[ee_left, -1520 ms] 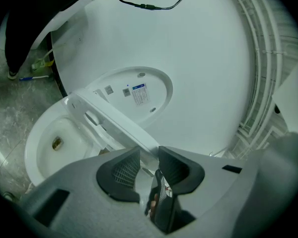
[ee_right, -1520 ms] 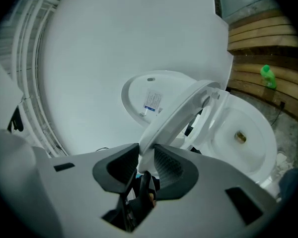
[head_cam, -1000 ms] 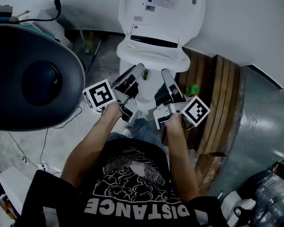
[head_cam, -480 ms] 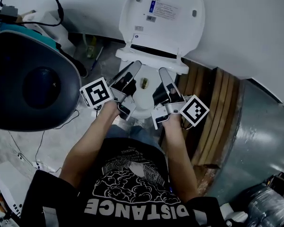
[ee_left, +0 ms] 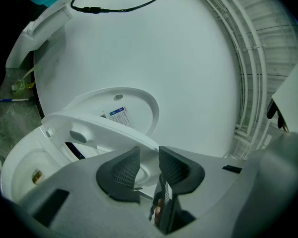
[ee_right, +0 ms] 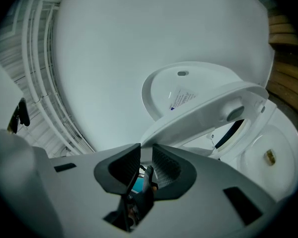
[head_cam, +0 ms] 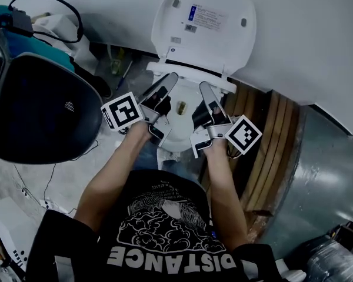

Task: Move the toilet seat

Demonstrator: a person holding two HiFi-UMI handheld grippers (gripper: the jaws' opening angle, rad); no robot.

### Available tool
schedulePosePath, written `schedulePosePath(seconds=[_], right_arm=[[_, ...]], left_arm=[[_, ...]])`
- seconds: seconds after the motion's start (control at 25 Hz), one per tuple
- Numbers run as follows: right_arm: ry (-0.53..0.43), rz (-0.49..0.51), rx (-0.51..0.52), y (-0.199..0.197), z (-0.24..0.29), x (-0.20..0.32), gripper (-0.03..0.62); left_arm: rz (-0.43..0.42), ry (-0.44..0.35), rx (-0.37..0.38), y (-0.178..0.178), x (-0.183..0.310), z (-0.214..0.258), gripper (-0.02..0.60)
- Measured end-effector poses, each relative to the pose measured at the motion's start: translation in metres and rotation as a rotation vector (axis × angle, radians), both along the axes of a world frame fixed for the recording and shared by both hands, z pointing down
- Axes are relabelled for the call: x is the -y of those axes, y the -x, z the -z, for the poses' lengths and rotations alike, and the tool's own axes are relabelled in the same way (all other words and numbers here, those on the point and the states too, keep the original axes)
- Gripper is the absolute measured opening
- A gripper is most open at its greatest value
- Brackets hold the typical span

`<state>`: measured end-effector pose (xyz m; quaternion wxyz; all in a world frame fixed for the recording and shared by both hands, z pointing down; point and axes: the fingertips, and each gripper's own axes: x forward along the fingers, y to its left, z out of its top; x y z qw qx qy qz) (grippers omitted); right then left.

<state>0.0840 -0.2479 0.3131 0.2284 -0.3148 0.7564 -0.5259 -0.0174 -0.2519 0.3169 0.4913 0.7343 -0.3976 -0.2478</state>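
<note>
The white toilet seat (head_cam: 191, 76) is lifted off the bowl (head_cam: 177, 135) and stands half raised, below the upright lid (head_cam: 205, 22). My left gripper (head_cam: 166, 88) is shut on the seat's front rim on the left side. In the left gripper view the seat (ee_left: 99, 128) runs into the gap of that gripper (ee_left: 149, 158). My right gripper (head_cam: 206, 96) is on the rim's right side with its jaws closing. In the right gripper view the seat (ee_right: 208, 108) enters between the pads of that gripper (ee_right: 146, 155).
A large dark rounded shell (head_cam: 41, 110) fills the left, with a black cable (head_cam: 47, 2) behind it. Wooden slats (head_cam: 276, 140) and a curved metal surface (head_cam: 326, 181) lie to the right. The white wall (head_cam: 306, 34) stands close behind the lid.
The seat has come up from lying flat on the bowl, and the bowl's inside now shows. Both grippers have moved up and towards the lid with it.
</note>
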Motion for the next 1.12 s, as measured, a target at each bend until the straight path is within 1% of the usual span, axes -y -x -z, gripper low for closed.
schedulePosePath(seconds=[0.16, 0.36, 0.48, 0.6, 0.72, 0.84, 1.0, 1.12], right_arm=[[-0.018, 0.003, 0.007, 0.002, 0.002, 0.005, 0.08], [-0.056, -0.002, -0.006, 0.0, 0.017, 0.006, 0.075], [-0.086, -0.005, 0.005, 0.001, 0.029, 0.005, 0.072], [-0.113, -0.013, 0.005, 0.0, 0.04, 0.005, 0.066], [-0.134, -0.027, -0.003, -0.001, 0.05, 0.007, 0.049], [-0.155, -0.036, -0.006, -0.001, 0.06, 0.011, 0.048], [-0.178, -0.048, -0.018, 0.0, 0.067, 0.021, 0.048], [-0.186, -0.057, -0.033, 0.001, 0.066, 0.04, 0.044]], left_arm=[[0.007, -0.014, 0.009, 0.001, 0.005, -0.001, 0.124], [0.0, -0.055, 0.004, -0.001, 0.005, 0.015, 0.123], [-0.006, -0.071, 0.004, -0.002, 0.004, 0.024, 0.116], [-0.013, -0.102, 0.02, -0.002, 0.003, 0.034, 0.107], [-0.018, -0.116, 0.034, -0.002, 0.005, 0.043, 0.081], [-0.017, -0.136, 0.049, 0.0, 0.011, 0.051, 0.06], [-0.03, -0.155, 0.04, 0.0, 0.02, 0.056, 0.057], [-0.038, -0.161, 0.037, 0.001, 0.039, 0.053, 0.051]])
